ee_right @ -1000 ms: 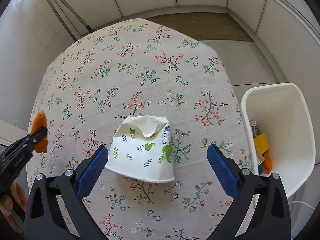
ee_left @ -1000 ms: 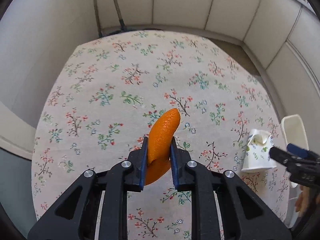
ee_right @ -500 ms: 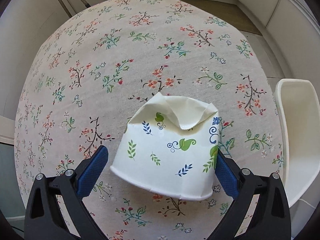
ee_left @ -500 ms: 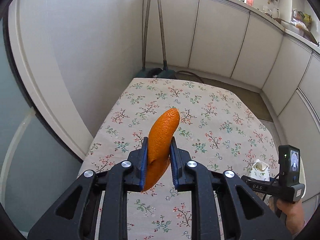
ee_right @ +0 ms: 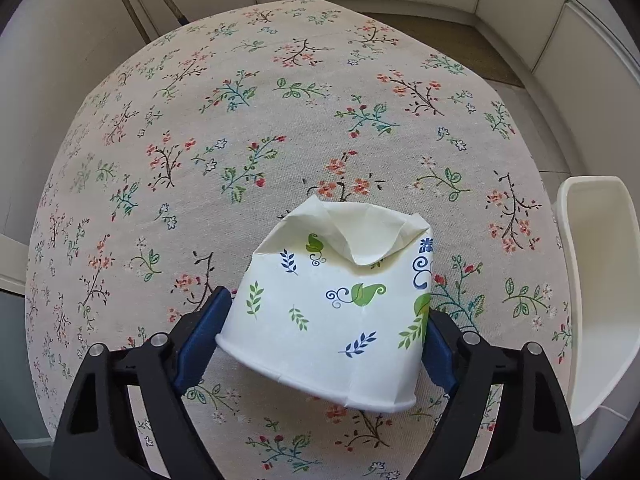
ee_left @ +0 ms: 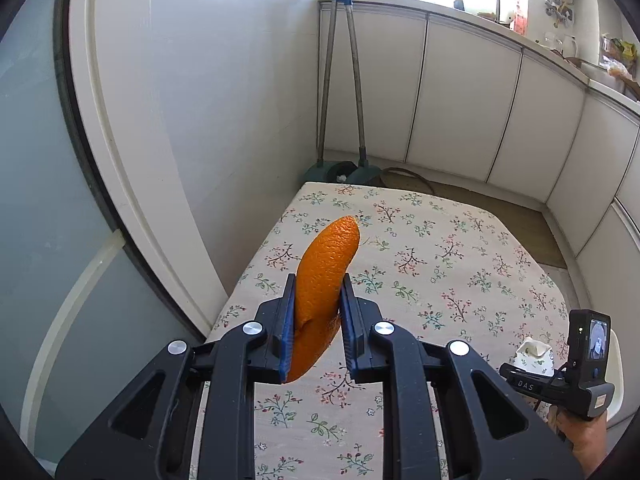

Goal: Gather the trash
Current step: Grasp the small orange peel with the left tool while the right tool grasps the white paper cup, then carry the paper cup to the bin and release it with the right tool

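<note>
My left gripper (ee_left: 318, 312) is shut on an orange peel (ee_left: 326, 268) and holds it high above the floral tablecloth (ee_left: 440, 260). My right gripper (ee_right: 326, 328) has its blue pads against both sides of a crushed paper cup (ee_right: 340, 304) printed with leaves, which lies upside down on the cloth (ee_right: 240, 120). The cup also shows small in the left wrist view (ee_left: 534, 358), beside the right gripper's body (ee_left: 560, 384). A white trash bin (ee_right: 596, 280) stands at the table's right edge.
A broom and dustpan (ee_left: 348, 92) lean in the far corner behind the table. White cabinet fronts (ee_left: 460, 92) run along the back and right. A glass door with a white frame (ee_left: 100, 140) is on the left.
My left gripper has lifted and tilted up with the peel, so the room's far wall now shows. My right gripper has moved in around the cup and closed its pads onto its sides.
</note>
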